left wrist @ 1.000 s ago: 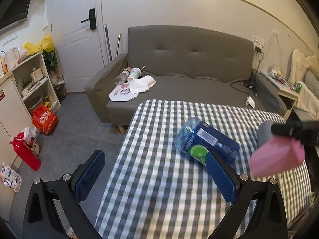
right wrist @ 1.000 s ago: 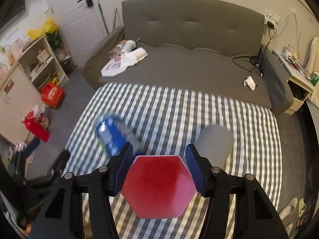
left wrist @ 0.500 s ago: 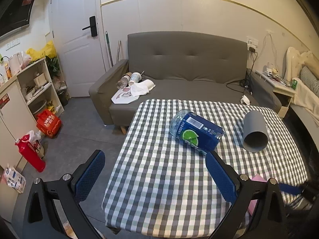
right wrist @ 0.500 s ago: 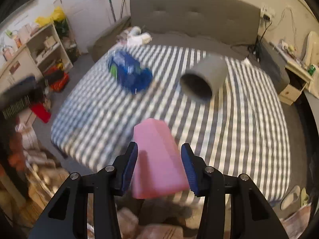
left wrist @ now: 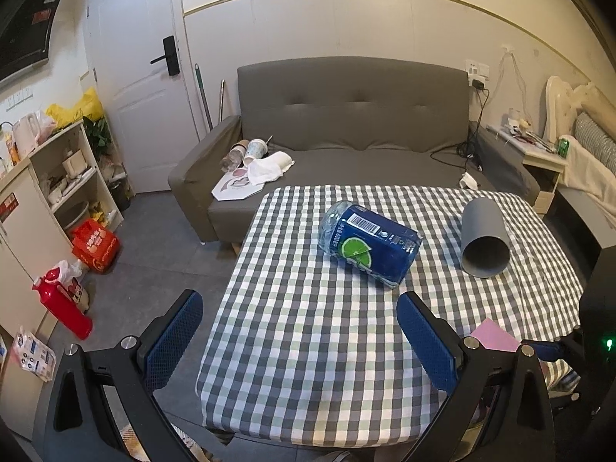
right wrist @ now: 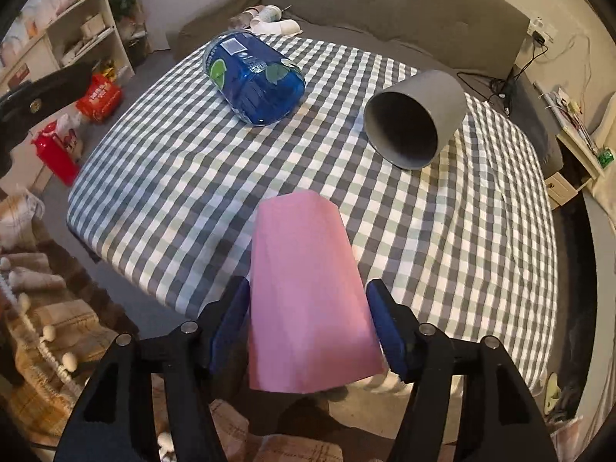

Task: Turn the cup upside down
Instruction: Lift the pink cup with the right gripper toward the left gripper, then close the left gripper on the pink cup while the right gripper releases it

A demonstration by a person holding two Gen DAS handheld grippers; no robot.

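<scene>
My right gripper [right wrist: 308, 331] is shut on a pink faceted cup [right wrist: 304, 288]. The cup lies along the fingers with its narrow closed end pointing away, over the near edge of the checked table [right wrist: 192, 177]. In the left wrist view a corner of the pink cup [left wrist: 494, 337] shows at the lower right by the table edge. My left gripper [left wrist: 300, 342] is open and empty, held back from the table's near side.
A grey cup [right wrist: 414, 119] lies on its side at the table's right, mouth toward me; it also shows in the left wrist view [left wrist: 483, 236]. A blue bottle [left wrist: 369, 246] lies on its side mid-table. A grey sofa [left wrist: 346, 115] stands behind, shelves [left wrist: 65, 177] at left.
My right gripper pulled back to the near edge and turned the pink cup, so I see its side, not its base. My left gripper drew back and rose.
</scene>
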